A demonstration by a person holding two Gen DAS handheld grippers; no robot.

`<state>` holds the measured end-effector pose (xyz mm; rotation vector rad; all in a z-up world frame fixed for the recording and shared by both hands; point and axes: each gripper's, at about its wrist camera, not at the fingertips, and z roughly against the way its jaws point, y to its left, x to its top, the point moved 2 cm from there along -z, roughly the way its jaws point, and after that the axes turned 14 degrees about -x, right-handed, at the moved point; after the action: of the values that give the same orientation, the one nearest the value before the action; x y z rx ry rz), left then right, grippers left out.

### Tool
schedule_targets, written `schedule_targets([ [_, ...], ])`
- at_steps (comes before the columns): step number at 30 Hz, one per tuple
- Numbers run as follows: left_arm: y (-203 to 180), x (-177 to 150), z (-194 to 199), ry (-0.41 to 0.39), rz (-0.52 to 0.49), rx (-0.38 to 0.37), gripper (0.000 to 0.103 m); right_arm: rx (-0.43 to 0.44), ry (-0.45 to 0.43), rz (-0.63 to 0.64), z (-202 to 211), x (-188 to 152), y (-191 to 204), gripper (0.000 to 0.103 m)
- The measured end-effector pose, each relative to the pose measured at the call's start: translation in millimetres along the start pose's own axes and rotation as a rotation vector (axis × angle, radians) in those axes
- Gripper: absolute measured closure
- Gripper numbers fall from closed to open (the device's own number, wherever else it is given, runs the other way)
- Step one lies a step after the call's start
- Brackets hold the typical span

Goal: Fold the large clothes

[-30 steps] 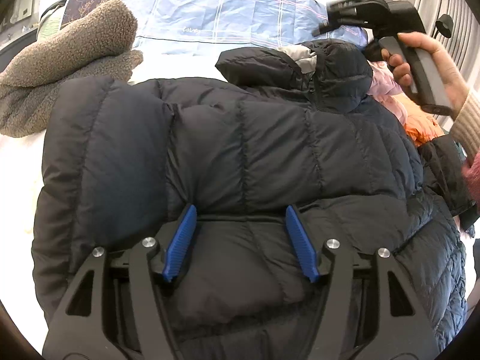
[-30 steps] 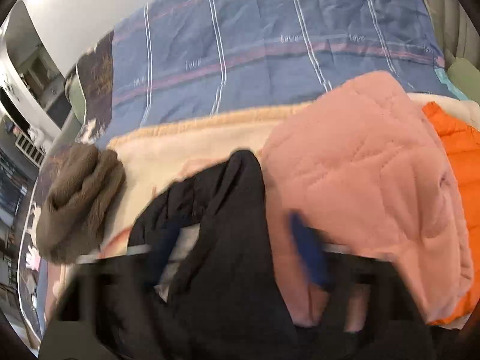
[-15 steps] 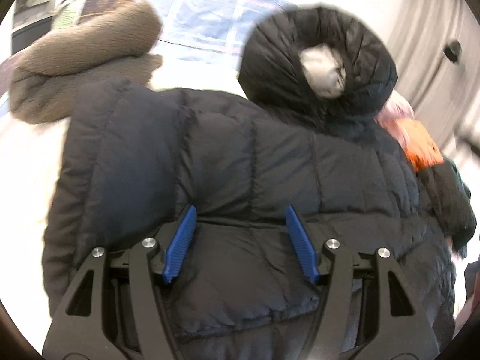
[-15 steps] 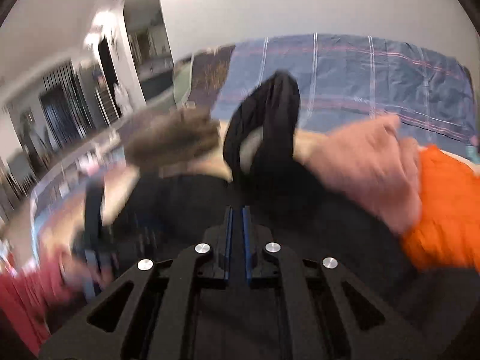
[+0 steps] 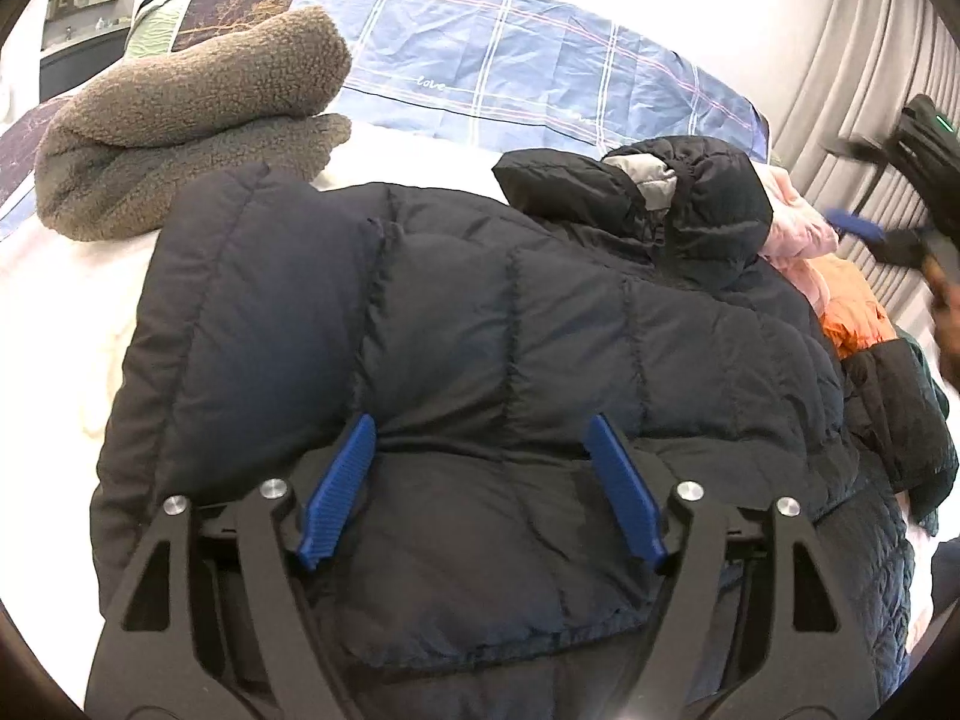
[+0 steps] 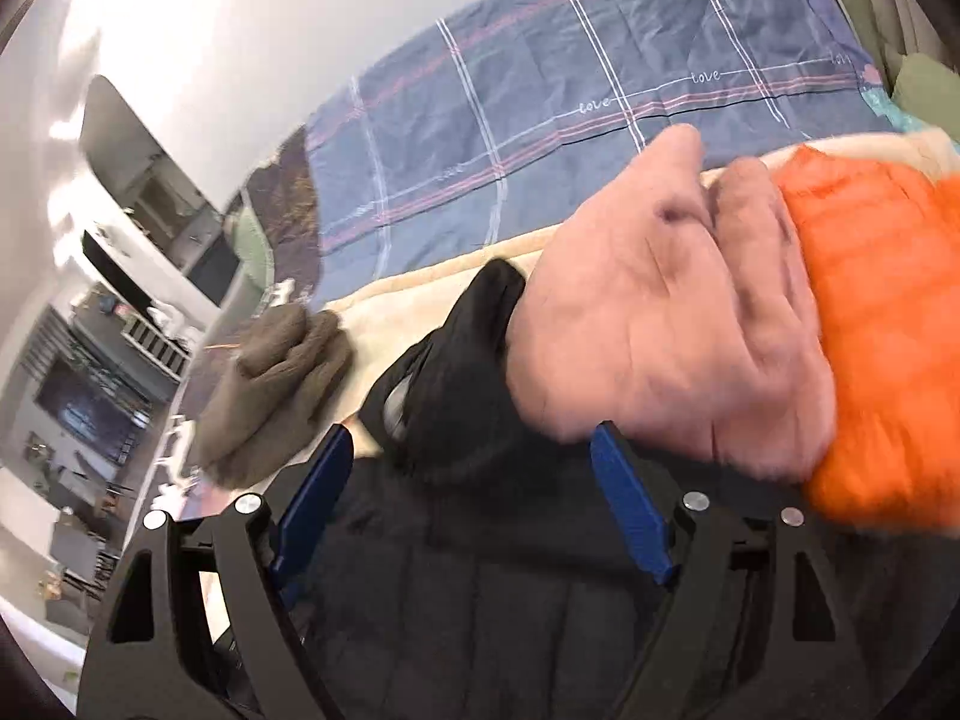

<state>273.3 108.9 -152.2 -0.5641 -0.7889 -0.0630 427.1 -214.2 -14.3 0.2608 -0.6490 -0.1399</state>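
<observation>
1. Left wrist view: the black puffer jacket [image 5: 480,330] lies spread across the bed [image 5: 420,156], filling the near and middle part of the view. The left gripper [image 5: 480,450] sits low over its near hem with the blue fingers [image 5: 339,489] apart. They've just been opening a bit wider, and a ridge of padding sits between them, but the pads don't look like they're pinching it.

2. Same view, far side: the hood [image 5: 672,192], which was lifted up and ballooned half a second ago, is now flopped down onto the collar end of the jacket. The brown fleece [image 5: 186,120] sits folded at the far left, and a pink jacket [image 5: 798,234] and an orange jacket [image 5: 852,312] are bunched at the right. The right gripper [image 5: 870,234] is a blur at the far right edge, clear of the hood.

3. Right wrist view: the right gripper [image 6: 474,504] was pinched tight a moment ago; its jaws have just been opening and now stand wide with nothing clamped, only black quilting underneath. Pink jacket [image 6: 660,312] and orange jacket [image 6: 888,330] are just beyond, and the picture's smeared.

4. My read: the hood tuck is done and let go, so folding the body over comes next.
</observation>
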Motion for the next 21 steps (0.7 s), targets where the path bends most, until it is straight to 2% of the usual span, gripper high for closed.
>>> schedule_targets([
  [2,-2,0,-1,0.004,-0.007,-0.008,0.024,-0.021,0.043,0.017,-29,15,9,0.02],
  [5,-2,0,-1,0.005,-0.007,-0.028,0.024,-0.006,0.123,-0.006,-76,35,20,0.019],
  [8,-1,0,0,0.003,-0.002,-0.04,0.024,0.016,0.118,-0.019,-103,51,33,0.02],
  [10,-1,1,0,0.001,0.0,-0.044,0.024,0.046,0.095,0.016,-107,53,46,0.063],
  [11,0,1,0,0.0,0.001,-0.047,0.024,0.061,0.099,0.039,-108,53,51,0.099],
  [12,0,1,2,-0.005,0.003,-0.054,0.024,0.073,0.084,0.065,-106,51,54,0.099],
  [15,2,8,17,-0.041,0.022,-0.087,0.027,0.109,-0.024,0.222,-66,30,65,0.1],
  [18,8,29,32,-0.076,0.091,-0.175,0.027,0.168,-0.073,0.33,-22,-2,63,0.1],
  [21,9,67,22,-0.027,0.092,-0.226,0.024,0.202,-0.091,0.374,10,-28,52,0.1],
])
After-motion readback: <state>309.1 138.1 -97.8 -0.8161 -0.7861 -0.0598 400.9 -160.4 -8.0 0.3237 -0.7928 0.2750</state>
